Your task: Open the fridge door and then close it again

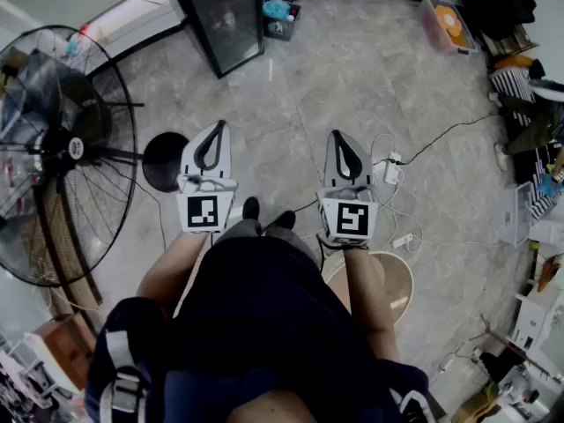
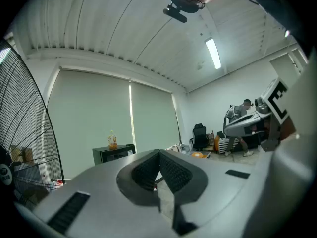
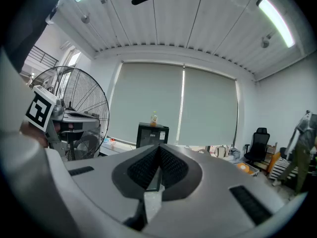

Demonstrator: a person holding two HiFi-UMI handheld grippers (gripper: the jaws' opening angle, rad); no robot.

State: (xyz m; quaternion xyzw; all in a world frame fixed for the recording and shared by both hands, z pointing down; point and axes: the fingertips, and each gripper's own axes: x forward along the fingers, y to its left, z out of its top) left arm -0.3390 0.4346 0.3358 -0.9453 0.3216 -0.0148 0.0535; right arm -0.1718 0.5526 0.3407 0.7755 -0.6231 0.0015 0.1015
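Fridge (image 1: 220,16) first: a small black cabinet with a dark glass front, standing on the floor (image 1: 300,86) against the wall with the drawn blinds (image 3: 181,103). Its door looks shut, and a bottle (image 3: 154,118) stands on top.

Both claws are held out level over the floor, side by side and well apart from the fridge, touching nothing. The left claw (image 1: 220,124) has its jaws pressed together with nothing between them. In its own view the fridge (image 2: 114,153) sits low and to the left of the closed tips (image 2: 159,151). The right claw (image 1: 336,133) is likewise closed and empty. From its own view the fridge (image 3: 152,135) stands almost straight beyond the meeting jaws (image 3: 159,147).

A tall pedestal fan (image 1: 62,148) stands to the left, its round base just beside the left claw in the head view. A power strip (image 1: 392,170) with trailing cables lies on the floor near the right claw. An office chair (image 3: 257,144) stands further off to the right.
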